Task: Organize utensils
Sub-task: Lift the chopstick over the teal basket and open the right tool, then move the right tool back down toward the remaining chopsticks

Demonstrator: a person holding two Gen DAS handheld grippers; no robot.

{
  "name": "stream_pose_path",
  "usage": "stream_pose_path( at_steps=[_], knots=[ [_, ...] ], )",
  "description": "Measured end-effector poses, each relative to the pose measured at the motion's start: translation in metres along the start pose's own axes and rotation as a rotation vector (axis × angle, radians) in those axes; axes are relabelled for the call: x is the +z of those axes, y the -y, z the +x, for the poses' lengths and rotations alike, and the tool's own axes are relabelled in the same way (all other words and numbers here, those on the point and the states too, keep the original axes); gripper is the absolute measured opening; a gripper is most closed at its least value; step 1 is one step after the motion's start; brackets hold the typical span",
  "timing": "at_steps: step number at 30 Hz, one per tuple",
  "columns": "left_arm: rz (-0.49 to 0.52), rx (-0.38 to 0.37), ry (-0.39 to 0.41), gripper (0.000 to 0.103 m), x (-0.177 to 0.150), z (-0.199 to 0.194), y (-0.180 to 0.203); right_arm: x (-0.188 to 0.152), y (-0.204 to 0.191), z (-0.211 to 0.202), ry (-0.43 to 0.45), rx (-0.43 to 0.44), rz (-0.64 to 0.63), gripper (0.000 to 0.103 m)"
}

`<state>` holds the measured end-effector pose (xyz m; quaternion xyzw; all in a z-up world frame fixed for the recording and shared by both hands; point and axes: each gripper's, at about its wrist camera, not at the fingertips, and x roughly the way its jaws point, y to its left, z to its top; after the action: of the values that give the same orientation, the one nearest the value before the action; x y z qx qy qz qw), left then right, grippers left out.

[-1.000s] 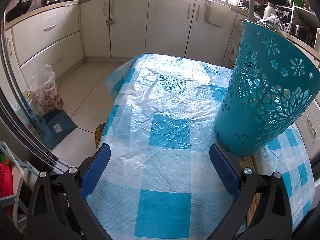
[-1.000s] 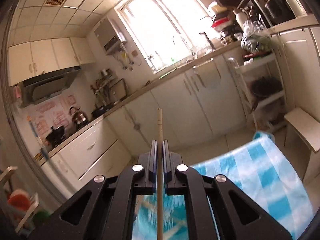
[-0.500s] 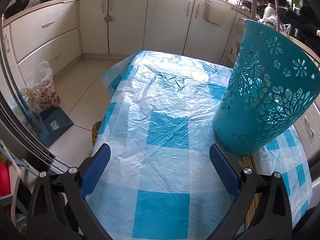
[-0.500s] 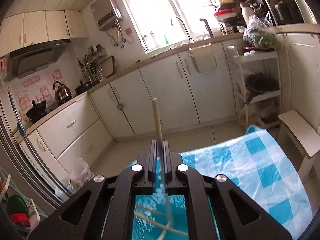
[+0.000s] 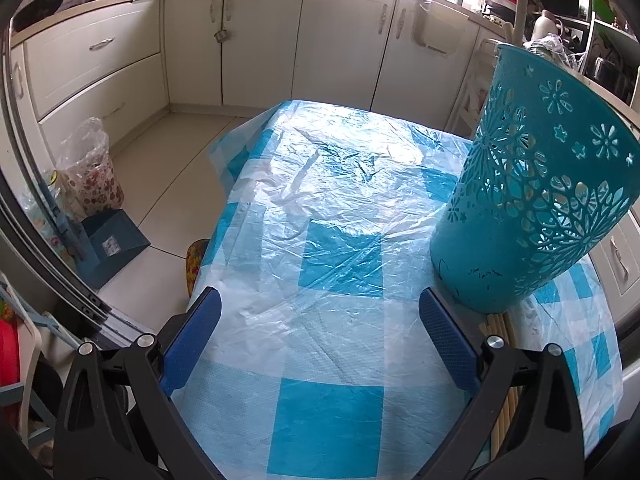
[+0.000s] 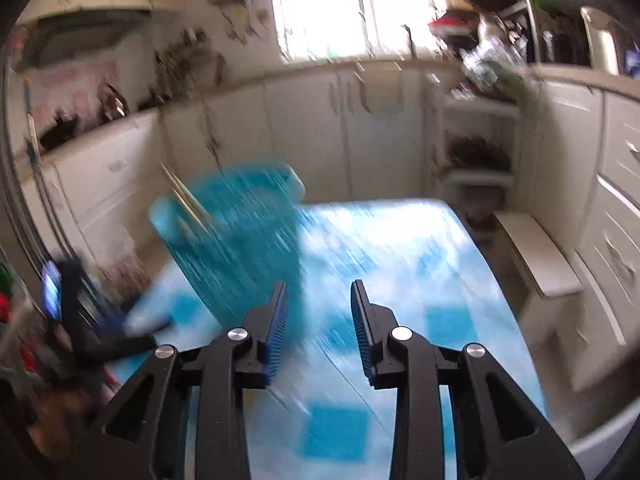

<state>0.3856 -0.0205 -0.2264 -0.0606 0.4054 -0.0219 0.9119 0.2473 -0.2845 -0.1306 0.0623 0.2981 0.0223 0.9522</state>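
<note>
A teal cut-out basket (image 5: 532, 200) stands on the checked table at the right of the left wrist view. Chopstick ends (image 5: 518, 12) stick up above its rim. More wooden chopsticks (image 5: 502, 364) lie on the cloth in front of the basket, beside my right finger. My left gripper (image 5: 320, 340) is wide open and empty, low over the table's near end. In the blurred right wrist view the basket (image 6: 236, 236) is at the left with chopsticks (image 6: 184, 196) leaning in it. My right gripper (image 6: 319, 328) is open and empty, to the basket's right.
The table (image 5: 320, 240) has a blue-and-white plastic cloth. White kitchen cabinets (image 5: 256, 40) run along the back. A plastic bag (image 5: 90, 172) and a blue dustpan (image 5: 110, 244) sit on the floor at the left. A white stool (image 6: 536, 256) stands right of the table.
My right gripper has opened and let go of the chopstick, which now leans in the basket. The right view has swung down fast and is blurred. The left gripper has barely moved.
</note>
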Motion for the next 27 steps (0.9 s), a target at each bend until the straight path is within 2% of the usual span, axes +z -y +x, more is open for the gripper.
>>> stream_pose_path(
  at_steps=[3, 9, 18, 27],
  knots=[
    [0.01, 0.012, 0.003, 0.095, 0.0, -0.001, 0.003, -0.014, 0.018, 0.01, -0.065, 0.014, 0.109, 0.032],
    [-0.004, -0.005, 0.002, 0.095, 0.0, -0.003, -0.001, -0.028, 0.015, 0.034, -0.163, 0.014, 0.123, 0.032],
    [-0.004, -0.025, -0.002, 0.095, -0.003, -0.003, -0.001, -0.041, -0.009, 0.041, -0.2, 0.027, 0.044, 0.036],
    [-0.002, -0.019, -0.009, 0.095, -0.003, -0.001, 0.002, -0.044, -0.008, 0.044, -0.211, 0.041, 0.058, 0.039]
  ],
)
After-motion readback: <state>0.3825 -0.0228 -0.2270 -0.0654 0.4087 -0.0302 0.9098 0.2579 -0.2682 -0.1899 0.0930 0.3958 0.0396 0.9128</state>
